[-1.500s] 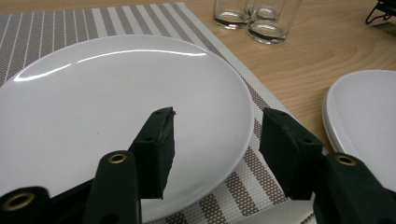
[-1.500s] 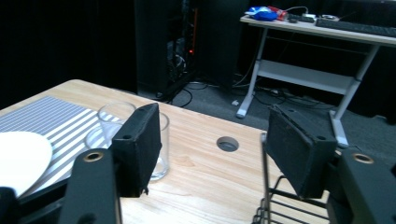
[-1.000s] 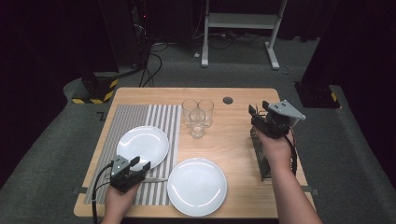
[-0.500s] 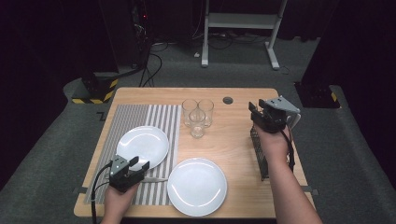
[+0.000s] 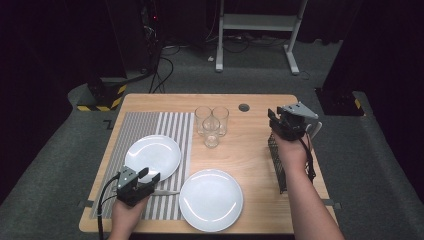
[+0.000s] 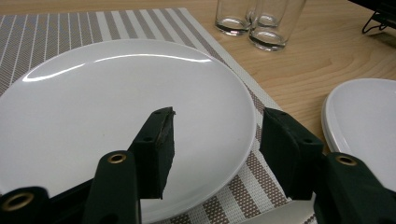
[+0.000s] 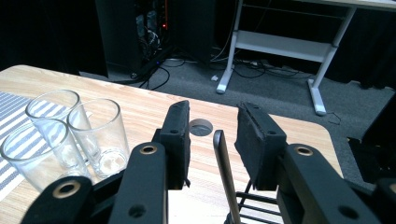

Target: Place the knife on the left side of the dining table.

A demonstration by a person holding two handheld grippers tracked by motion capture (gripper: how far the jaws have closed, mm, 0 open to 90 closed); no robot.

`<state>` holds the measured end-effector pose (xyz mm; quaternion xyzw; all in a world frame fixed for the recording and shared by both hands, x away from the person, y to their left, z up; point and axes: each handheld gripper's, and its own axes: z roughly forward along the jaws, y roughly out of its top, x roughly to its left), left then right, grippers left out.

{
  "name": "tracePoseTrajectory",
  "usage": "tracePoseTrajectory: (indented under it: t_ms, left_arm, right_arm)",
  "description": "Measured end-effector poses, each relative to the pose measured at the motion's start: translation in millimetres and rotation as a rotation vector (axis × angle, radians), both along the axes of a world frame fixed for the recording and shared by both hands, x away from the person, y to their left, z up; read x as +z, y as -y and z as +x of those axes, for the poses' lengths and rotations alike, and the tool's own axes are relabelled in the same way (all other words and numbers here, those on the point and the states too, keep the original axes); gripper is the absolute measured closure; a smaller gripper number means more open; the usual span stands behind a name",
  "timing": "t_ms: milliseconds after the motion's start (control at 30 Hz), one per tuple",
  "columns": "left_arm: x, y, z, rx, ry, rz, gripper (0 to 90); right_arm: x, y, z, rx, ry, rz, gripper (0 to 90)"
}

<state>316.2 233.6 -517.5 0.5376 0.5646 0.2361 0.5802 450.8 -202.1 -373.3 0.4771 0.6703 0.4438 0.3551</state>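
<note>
The worktop (image 5: 250,150) fills the frame's middle, a black wire rack (image 5: 276,162) at its right. Above that rack the right claw (image 7: 212,140) has just been closing around an upright metal utensil handle (image 7: 224,172), not yet clamped. Lifting it out is judged next, once gripped. At lower left, the left claw (image 6: 215,140) is held apart over a white plate (image 6: 93,112).

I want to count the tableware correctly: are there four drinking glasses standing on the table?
No, the high view shows three glasses standing close together near the far edge of the table.
</note>
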Motion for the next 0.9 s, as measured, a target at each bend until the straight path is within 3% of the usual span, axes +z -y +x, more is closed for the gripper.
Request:
tracePoseTrajectory:
  t_ms: [367, 900]
  left_arm:
    - [-0.5, 1.2, -0.2, -0.006, -0.003, 0.006, 44.9]
    - [-1.3, 2.5, 0.2, -0.010, -0.005, 0.009, 44.8]
  right_arm:
    - [-1.9, 0.5, 2.7, -0.012, -0.019, 0.011, 71.7]
    - [-5.3, -0.6, 4.5, -0.017, -0.042, -0.010, 75.8]
